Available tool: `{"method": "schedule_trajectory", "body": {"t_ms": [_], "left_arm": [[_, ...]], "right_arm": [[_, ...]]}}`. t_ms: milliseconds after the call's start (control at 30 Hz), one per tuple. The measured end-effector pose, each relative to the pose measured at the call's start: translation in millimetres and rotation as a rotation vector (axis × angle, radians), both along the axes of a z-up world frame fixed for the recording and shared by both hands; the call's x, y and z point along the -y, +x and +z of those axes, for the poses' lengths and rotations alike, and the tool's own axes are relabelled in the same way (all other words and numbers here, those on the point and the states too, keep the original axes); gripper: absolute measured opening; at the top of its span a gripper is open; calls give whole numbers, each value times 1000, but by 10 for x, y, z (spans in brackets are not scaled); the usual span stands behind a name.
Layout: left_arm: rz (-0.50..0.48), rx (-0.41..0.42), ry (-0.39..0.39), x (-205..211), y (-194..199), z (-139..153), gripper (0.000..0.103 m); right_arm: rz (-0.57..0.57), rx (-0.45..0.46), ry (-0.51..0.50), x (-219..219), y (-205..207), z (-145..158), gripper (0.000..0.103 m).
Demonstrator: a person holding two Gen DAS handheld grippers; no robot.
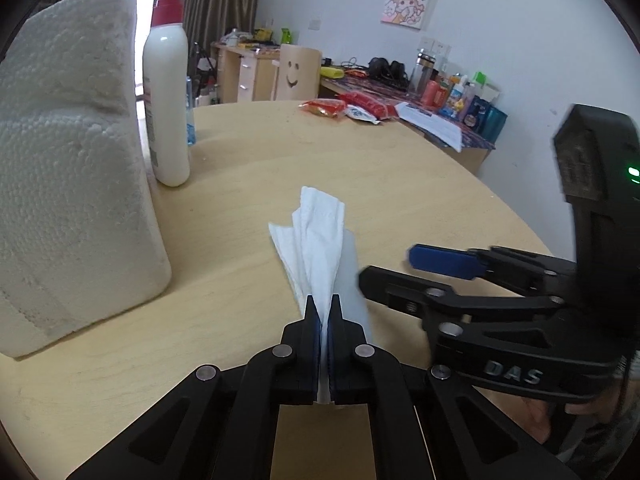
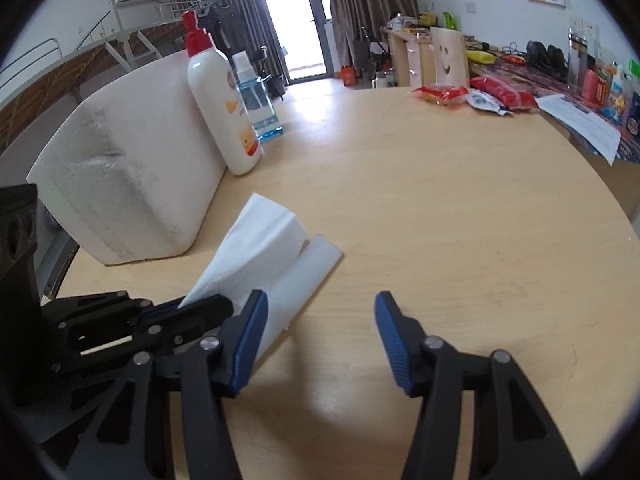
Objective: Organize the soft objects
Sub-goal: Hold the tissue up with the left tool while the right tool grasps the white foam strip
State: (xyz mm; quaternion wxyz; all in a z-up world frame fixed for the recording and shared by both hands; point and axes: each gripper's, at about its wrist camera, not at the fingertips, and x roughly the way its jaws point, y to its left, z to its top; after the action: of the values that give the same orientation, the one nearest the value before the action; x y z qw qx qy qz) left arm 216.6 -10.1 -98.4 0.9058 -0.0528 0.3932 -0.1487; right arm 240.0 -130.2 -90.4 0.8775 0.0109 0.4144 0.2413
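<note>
Jaws on the left gripper [image 1: 324,312] are clamped tight on a white tissue [image 1: 316,240], pinching it near its near end so the sheet bunches up and fans out ahead of the pads, lifted a bit off the worktop [image 1: 400,184]. Right gripper [image 2: 320,328] has its jaws roughly half apart w/ nothing between them; it sits just beside the left one, on its right, blue pads [image 2: 250,340] over bare wood and the nearer finger close to the tissue's edge.

Under the tissue lies a flat pale sheet or strip [image 2: 308,272], resting on the worktop; can't tell what it is, maybe a second folded tissue. To the left stands a big white foam block [image 1: 76,168], w/ a white pump bottle [image 1: 166,100] w/ red top just beside it & a small blue-liquid bottle [image 2: 258,104] behind. Snack packets [image 2: 472,96] sit well apart at the far edge.

Step in hand, as I read it: tissue picked up at one end by the left side, the right side coming in to take a second hold, prob. for folding or straightening. Next move calls for the right jaws to reach the loose far end or a side edge w/o snagging the sheet below, then pinch only the thin top layer. Tissue is flimsy, so any pull btw the two grips needs to be gentle or it'll tear.
</note>
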Motion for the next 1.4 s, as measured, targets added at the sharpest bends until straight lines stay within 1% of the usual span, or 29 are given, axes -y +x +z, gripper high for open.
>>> {"method": "schedule_trajectory", "body": {"t_ms": [133,200,267,433,600,667,700,733,833,1067,1167,1267,1300,1400], "left_arm": [[-8,13,-7,-38,-97,-5,3],[18,12,-17,-111,-115,-13,3],[49,31,-7,-201,-159,10,3],[67,45,-26,-306,-224,46,3],[85,67,-36,-400,-284,86,3],[88,76,-39,-420,-302,104,3],[89,84,-37,-430,-319,117,3],[90,92,-37,-442,-337,130,3],[94,105,-39,-497,-395,143,3],[85,136,-60,-608,-468,200,3],[81,143,-65,-651,-506,211,3],[70,146,-70,-674,-512,210,3],[66,146,-73,-682,-519,213,3],[63,150,-75,-718,-551,223,3]], "right_arm": [[7,-19,-4,-56,20,-18,60],[12,-15,-10,-97,9,-7,60],[19,-12,-17,-146,-15,6,60],[30,-17,-44,-273,-41,1,60],[6,-27,-73,-349,-49,-19,60],[-8,-32,-91,-382,-47,-35,58],[-16,-35,-94,-391,-45,-42,53],[-28,-31,-106,-405,-47,-42,50],[-54,-28,-132,-454,-69,-43,44],[-123,37,-235,-668,-193,-70,42],[-144,21,-235,-708,-182,-61,42],[-167,30,-242,-741,-181,-66,42],[-168,30,-236,-747,-193,-67,39],[-165,42,-228,-744,-213,-72,24]]}}
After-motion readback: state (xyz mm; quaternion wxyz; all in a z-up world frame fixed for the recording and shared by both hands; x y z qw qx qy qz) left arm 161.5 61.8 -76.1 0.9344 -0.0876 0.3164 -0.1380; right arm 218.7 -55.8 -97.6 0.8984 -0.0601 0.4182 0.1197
